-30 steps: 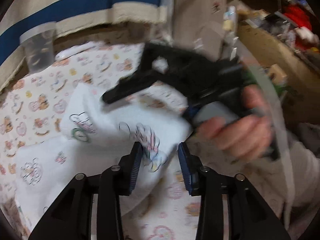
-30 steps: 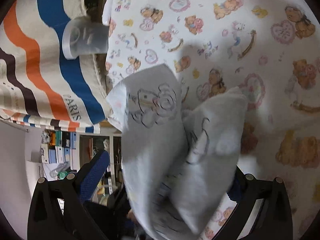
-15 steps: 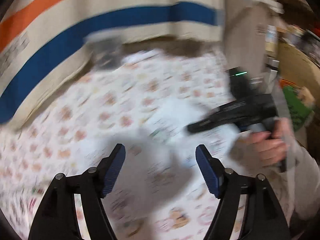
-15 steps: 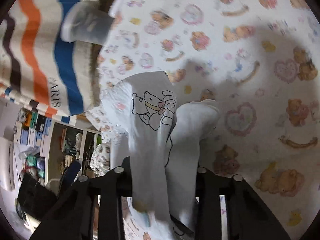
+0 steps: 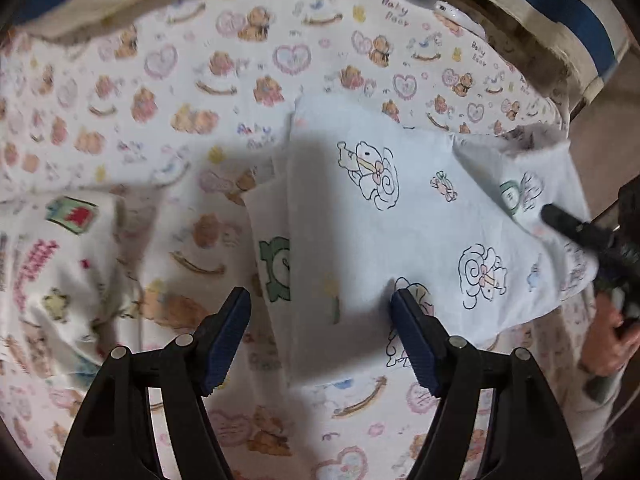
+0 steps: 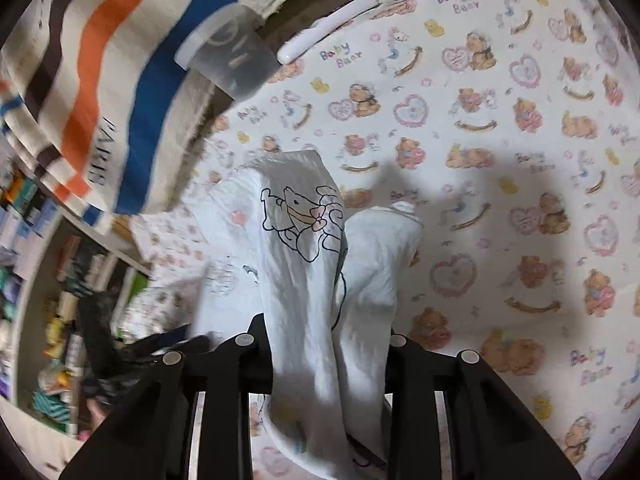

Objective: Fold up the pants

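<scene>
White pants (image 5: 400, 220) printed with cartoon animals lie partly folded on a teddy-bear sheet (image 5: 160, 80). My left gripper (image 5: 320, 332) hovers over their near edge, jaws open, blue pads apart and holding nothing. At the right edge of the left wrist view, my right gripper (image 5: 568, 224) pinches the far end of the pants, with a hand (image 5: 608, 340) behind it. In the right wrist view, my right gripper (image 6: 324, 344) is shut on a bunched fold of the pants (image 6: 304, 260), which rises off the sheet (image 6: 520, 160).
Another printed garment (image 5: 60, 260) lies crumpled at the left. A striped blanket (image 6: 100, 80) hangs along the sheet's far edge, with a translucent cup (image 6: 232, 60) and a white stick-like object (image 6: 332, 28) beside it. Cluttered shelves (image 6: 40, 280) stand beyond the edge.
My left gripper let go of the pants, opened and swung over to look down on them. My right gripper shut on the bunched cloth and lifted it slightly.
</scene>
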